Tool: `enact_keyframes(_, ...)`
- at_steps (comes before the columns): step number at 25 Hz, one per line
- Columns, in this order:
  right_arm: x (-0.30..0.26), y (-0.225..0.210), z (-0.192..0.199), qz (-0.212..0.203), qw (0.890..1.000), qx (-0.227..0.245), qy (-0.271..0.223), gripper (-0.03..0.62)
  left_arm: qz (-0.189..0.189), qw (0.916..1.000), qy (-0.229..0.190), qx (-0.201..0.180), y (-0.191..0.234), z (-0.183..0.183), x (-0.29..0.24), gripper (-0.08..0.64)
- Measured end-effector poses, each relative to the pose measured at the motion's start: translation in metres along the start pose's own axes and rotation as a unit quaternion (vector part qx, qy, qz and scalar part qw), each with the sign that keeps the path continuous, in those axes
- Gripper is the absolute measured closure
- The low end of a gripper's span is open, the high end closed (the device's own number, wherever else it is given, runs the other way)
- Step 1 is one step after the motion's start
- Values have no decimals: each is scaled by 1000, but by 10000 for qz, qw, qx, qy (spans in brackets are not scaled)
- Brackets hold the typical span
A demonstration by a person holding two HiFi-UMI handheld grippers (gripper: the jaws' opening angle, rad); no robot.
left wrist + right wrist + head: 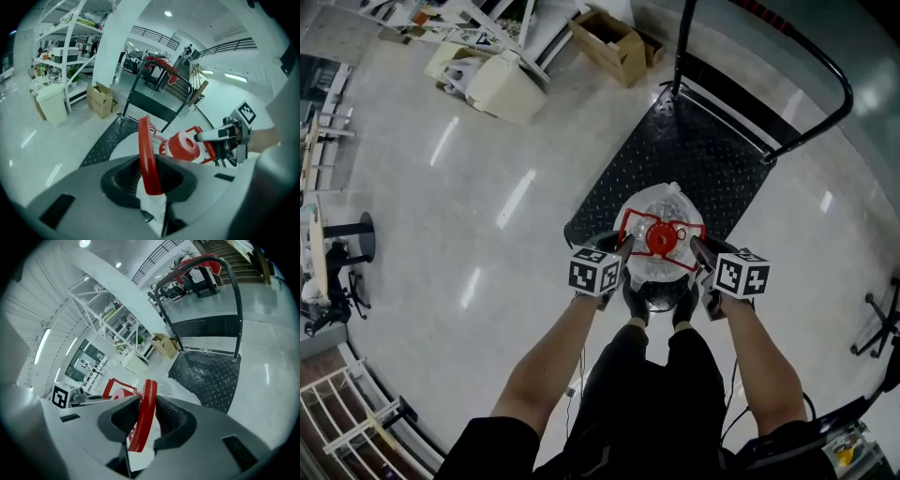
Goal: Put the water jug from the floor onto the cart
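Note:
The clear water jug [666, 208] with a red cap [662, 240] and a red carry handle [630, 221] is over the near end of the cart's black checker-plate deck [694, 141]. Whether it rests on the deck I cannot tell. My left gripper [623, 253] is shut on the left bar of the handle [149, 157]. My right gripper [697, 253] is shut on the right bar [144, 413]. In the left gripper view the cap [183, 145] and the right gripper [220, 136] show beyond the jaws. The cart's black push bar [825, 70] stands at the far end.
A cardboard box [609, 42] and a pale bin [506, 89] lie on the floor beyond the cart's left side, near white shelving [61, 51]. A black stand [358, 230] is at the left, a chair base [883, 328] at the right. My feet [661, 302] are just behind the jug.

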State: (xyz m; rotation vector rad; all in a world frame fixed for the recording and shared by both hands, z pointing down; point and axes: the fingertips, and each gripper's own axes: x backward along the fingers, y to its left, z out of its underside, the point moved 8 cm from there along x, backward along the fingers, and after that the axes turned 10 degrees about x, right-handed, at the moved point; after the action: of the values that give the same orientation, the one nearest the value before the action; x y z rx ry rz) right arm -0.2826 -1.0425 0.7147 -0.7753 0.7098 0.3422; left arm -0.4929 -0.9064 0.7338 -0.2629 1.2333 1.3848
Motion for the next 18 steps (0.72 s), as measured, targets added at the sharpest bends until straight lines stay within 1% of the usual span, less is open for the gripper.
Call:
enact_keyframes(2, -1, 2, -1, 19, 9999, 128, 20, 500, -98, 9999, -42, -24, 3, 1, 0, 503)
enact_keyframes(3, -2, 3, -1, 15, 9998, 192, 39, 493, -164, 9998, -59, -72, 5, 2, 1, 474)
enact_keyframes(5, -3, 4, -1, 8, 9995, 298, 68, 436, -297, 9994, -34, -167, 11, 5, 3, 430)
enact_keyframes(7, 0, 4, -3, 34, 9991, 414, 69, 413, -406, 9991, 22, -150, 18, 9, 6, 390)
enact_keyframes(9, 8, 5, -5, 111, 9984, 544, 54, 411, -491, 9986, 45, -173, 22, 13, 13, 380)
enact_keyframes(12, 22, 11, -8, 173, 9976, 675, 24, 412, -565, 9976, 87, -390, 21, 16, 26, 377)
enact_keyframes(13, 28, 14, -10, 171, 9974, 702, -14, 411, -569, 9976, 60, -391, 19, 15, 32, 362)
enact_keyframes(16, 51, 24, -15, 203, 9970, 727, -174, 413, -565, 9976, -175, -370, 12, 10, 59, 362)
enact_keyframes(18, 70, 34, -17, 242, 9966, 720, -330, 413, -411, 9975, -424, -393, 4, 7, 82, 362)
